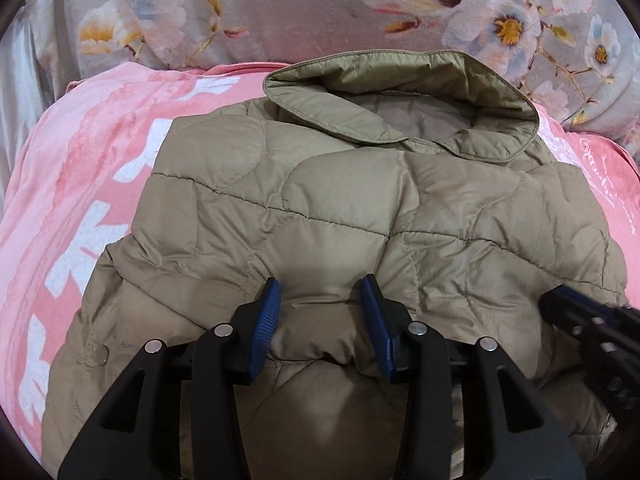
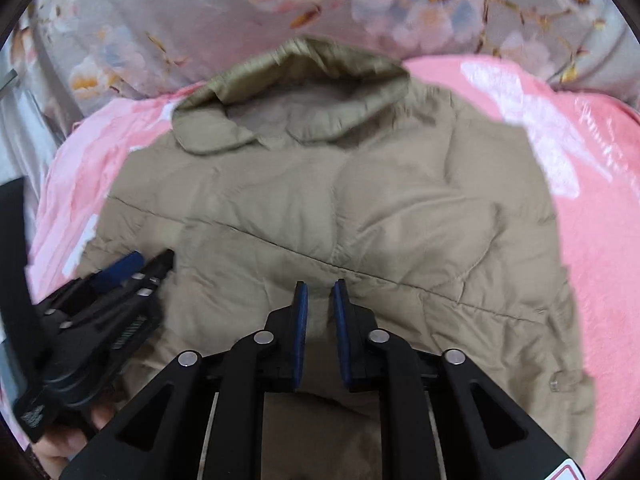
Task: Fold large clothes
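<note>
A tan quilted jacket lies spread front-up on a pink blanket, its collar pointing toward 12 o'clock, where a grey floral quilt fills the background. In the left wrist view, the left gripper sits at 6 o'clock, low over the jacket's lower body. Its blue-padded fingers stand apart, with a puffed bulge of the tan fabric rising between them; whether the pads press that fabric cannot be told. The black frame of the right gripper enters the same view at 4 o'clock, resting at the jacket's edge.

The right wrist view, somewhat blurred, shows the jacket from the other side, its collar at 12 o'clock and the pink blanket showing at 2 o'clock. The right gripper is at 6 o'clock, its blue pads drawn near each other with a narrow gap left between the tips, over the jacket's lower half; no fabric is seen pinched there. The left gripper appears at 8 o'clock, lying on the jacket near its left edge, with the person's hand holding its handle at 7 o'clock. A snap button shows on the jacket at 4 o'clock.
</note>
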Tool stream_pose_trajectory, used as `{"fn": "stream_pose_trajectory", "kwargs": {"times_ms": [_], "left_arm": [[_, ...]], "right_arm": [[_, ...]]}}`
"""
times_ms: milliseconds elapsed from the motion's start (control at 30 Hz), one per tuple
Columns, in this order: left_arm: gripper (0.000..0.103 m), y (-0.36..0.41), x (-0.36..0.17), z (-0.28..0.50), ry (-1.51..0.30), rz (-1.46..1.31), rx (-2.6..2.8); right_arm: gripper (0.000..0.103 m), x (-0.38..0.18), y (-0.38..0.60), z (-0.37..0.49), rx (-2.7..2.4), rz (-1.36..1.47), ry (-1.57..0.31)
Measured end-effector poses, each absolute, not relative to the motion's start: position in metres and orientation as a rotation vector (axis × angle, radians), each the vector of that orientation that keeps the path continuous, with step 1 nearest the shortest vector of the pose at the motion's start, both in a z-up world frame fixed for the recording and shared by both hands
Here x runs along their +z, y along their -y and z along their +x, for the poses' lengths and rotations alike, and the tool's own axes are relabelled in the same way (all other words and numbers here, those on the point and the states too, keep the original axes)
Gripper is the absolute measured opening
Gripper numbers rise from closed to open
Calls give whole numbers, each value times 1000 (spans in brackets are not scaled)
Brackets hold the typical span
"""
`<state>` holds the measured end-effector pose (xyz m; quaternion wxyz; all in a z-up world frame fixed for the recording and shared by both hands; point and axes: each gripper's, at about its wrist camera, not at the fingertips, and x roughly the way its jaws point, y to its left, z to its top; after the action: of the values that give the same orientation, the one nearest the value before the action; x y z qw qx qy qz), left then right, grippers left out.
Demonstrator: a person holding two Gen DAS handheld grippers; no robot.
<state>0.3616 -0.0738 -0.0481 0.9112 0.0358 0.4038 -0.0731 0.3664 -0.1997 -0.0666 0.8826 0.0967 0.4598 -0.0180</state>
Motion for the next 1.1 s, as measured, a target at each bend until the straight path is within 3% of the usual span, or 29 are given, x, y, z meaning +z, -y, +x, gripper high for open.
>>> {"fn": "stream_pose_trajectory", "kwargs": {"times_ms": [267,600,700,767,867,900,1033,1100], "left_arm": [[41,76,-54,358,-810,82,-138],[41,76,-55,360,-809,86,-137],[42,57,-40,360,-831,-46,-211],[43,40,-17,365,-840,-179,-297],[68,30,24,391,-762,-266,-296],[69,32,30,405,-761,-279,-294],[69,41,13,466,-868,-343,-269],[52,46,-10,492,-952,-368,-243]], "right_arm": [[8,-78,185,360,-77,102,-892],[10,-80,198,361,-26,197,-887],[21,-71,209,357,36,266,-875],[34,-52,217,354,56,281,-829],[45,-27,230,373,31,320,-782],[45,-26,237,387,38,371,-790],[45,-42,263,436,25,589,-812],[45,-55,267,458,5,628,-837]]}}
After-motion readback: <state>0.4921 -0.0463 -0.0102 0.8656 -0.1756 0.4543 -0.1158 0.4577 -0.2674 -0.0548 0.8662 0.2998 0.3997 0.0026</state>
